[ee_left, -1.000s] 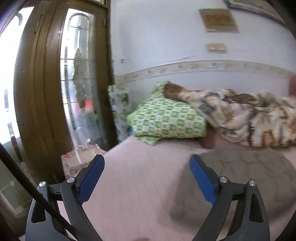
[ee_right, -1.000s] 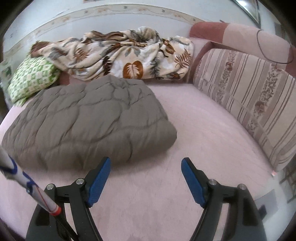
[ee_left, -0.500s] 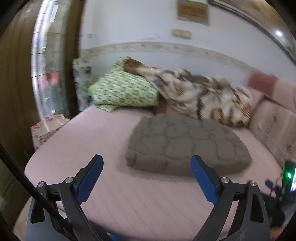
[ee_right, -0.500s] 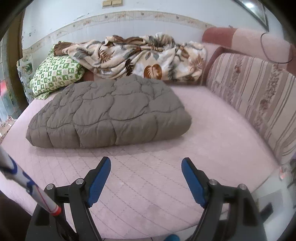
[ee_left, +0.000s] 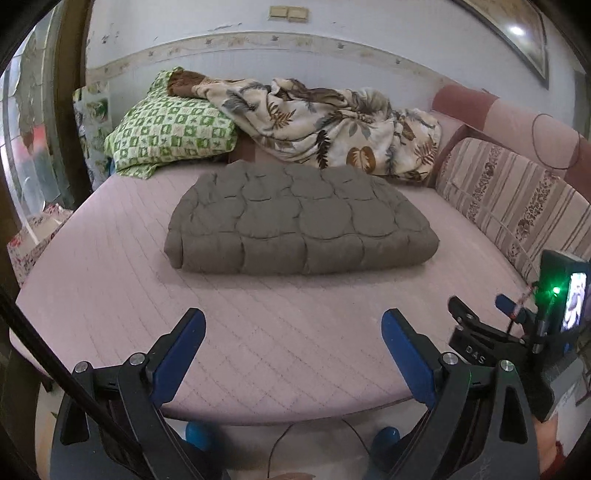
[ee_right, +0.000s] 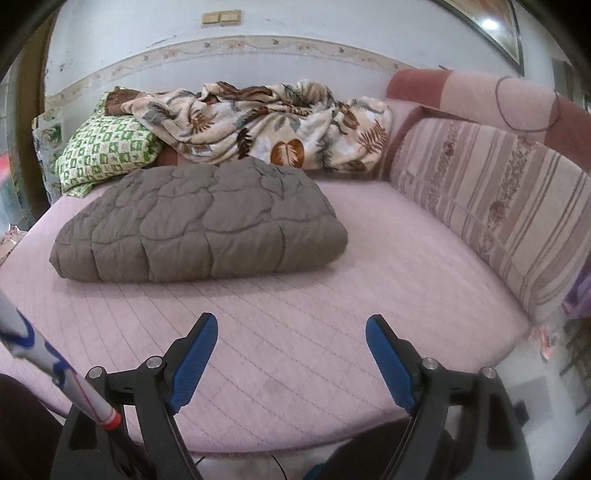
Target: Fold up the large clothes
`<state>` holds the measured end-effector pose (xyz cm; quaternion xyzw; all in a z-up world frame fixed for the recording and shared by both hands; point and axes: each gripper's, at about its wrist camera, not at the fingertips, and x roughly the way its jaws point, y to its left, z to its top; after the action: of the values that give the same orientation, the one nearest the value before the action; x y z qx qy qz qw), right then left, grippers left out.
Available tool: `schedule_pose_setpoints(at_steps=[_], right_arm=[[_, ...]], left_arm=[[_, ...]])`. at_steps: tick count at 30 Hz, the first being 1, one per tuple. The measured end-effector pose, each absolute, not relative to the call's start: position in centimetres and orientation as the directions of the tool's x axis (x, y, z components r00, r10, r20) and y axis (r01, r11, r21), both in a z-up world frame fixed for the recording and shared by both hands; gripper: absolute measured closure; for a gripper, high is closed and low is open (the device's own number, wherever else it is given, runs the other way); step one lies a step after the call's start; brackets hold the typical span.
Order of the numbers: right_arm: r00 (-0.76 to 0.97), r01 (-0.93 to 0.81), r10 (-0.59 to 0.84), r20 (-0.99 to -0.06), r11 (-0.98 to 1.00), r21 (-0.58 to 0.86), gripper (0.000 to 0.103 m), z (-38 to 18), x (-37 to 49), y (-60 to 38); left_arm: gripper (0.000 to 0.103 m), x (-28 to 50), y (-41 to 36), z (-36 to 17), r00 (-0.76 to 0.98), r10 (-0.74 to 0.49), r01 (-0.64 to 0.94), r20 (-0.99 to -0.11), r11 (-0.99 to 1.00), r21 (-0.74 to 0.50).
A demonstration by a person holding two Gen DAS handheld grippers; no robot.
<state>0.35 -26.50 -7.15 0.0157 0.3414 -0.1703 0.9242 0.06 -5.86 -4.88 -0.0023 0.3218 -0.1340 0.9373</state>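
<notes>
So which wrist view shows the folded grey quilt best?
The left wrist view: the grey quilt lies centred and nearly square-on, with its folded front edge and both ends clear. The right wrist view shows the whole quilt too, but off to the left and at an angle.

A lived-in home bedroom or sitting room: pink quilted mattress (ee_left: pixel 110 280) filling the frame's middle, green checked pillow (ee_left: pixel 170 133) and leaf-print blanket (ee_left: pixel 325 125) heaped along the top, striped bolster (ee_left: pixel 517 199) at right, papered border and switch plate (ee_left: pixel 288 13) on the wall, wooden glazed door (ee_left: pixel 40 110) at far left.
</notes>
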Motion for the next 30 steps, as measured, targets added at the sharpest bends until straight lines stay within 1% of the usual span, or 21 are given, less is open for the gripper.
schedule_pose_setpoints(at_steps=[3,5,11,16,30], right_arm=[[0.691,0.338,-0.311,-0.653,0.937,-0.089,0.017,-7.4,0.1,-26.7],[0.682,0.334,-0.311,-0.662,0.938,-0.096,0.017,-7.6,0.1,-26.3],[0.665,0.283,-0.293,-0.687,0.95,-0.131,0.016,-8.6,0.6,-24.5],[0.643,0.253,-0.278,-0.714,0.957,-0.144,0.015,-9.7,1.1,-23.5],[0.563,0.266,-0.287,-0.775,0.951,-0.159,0.015,-10.4,2.9,-23.5]], left_arm=[[0.008,0.3,-5.5,-5.1,0.763,-0.2,0.203,-0.615,0.977,-0.066],[0.008,0.7,-5.1,-5.4,0.756,-0.181,0.176,-0.63,0.982,-0.07],[0.008,1.8,-4.3,-6.7,0.74,-0.083,0.085,-0.667,0.996,-0.029],[0.008,2.7,-4.1,-8.0,0.702,-0.096,0.086,-0.706,0.995,-0.049],[0.008,4.7,-4.5,-8.6,0.65,-0.082,0.081,-0.755,0.996,-0.038]])
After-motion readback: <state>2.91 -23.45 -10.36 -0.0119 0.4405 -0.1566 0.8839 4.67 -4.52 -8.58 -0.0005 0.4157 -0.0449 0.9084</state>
